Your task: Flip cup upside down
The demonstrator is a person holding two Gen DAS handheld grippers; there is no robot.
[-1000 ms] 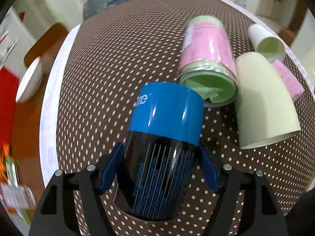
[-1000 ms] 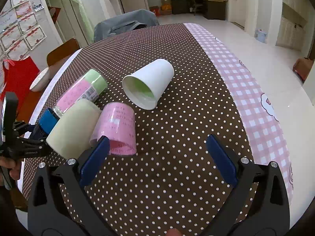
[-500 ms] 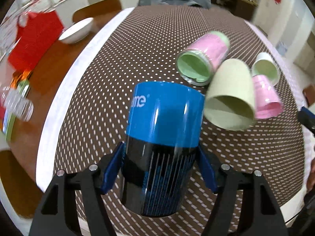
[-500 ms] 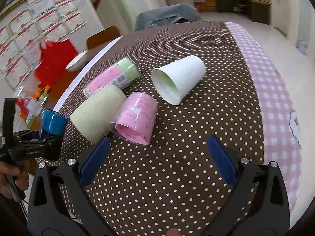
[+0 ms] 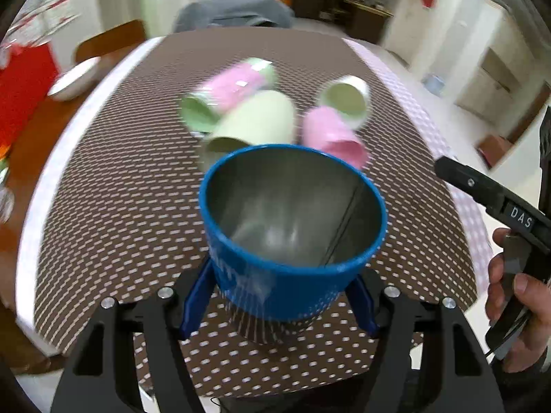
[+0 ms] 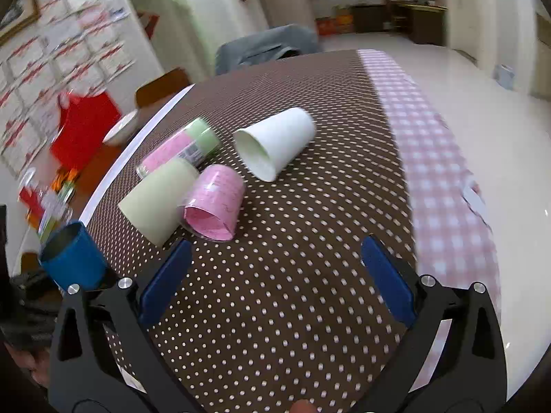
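Observation:
My left gripper (image 5: 277,296) is shut on a blue cup (image 5: 292,230) with a metal inside. The cup is lifted above the near table edge, its open mouth tilted up toward the camera. It also shows at the far left of the right wrist view (image 6: 72,258), mouth up. My right gripper (image 6: 275,285) is open and empty over the dotted brown tablecloth (image 6: 292,309), right of the blue cup.
Several cups lie on their sides mid-table: a pale green one (image 6: 158,199), a pink one (image 6: 213,203), a white one (image 6: 275,141) and a pink-and-green can (image 6: 179,148). A white bowl (image 5: 72,77) and a red bag (image 6: 82,127) sit at the left.
The left gripper has turned the blue cup from bottom-facing to mouth-facing the camera and lifted it. The right gripper drifted slightly, still open.

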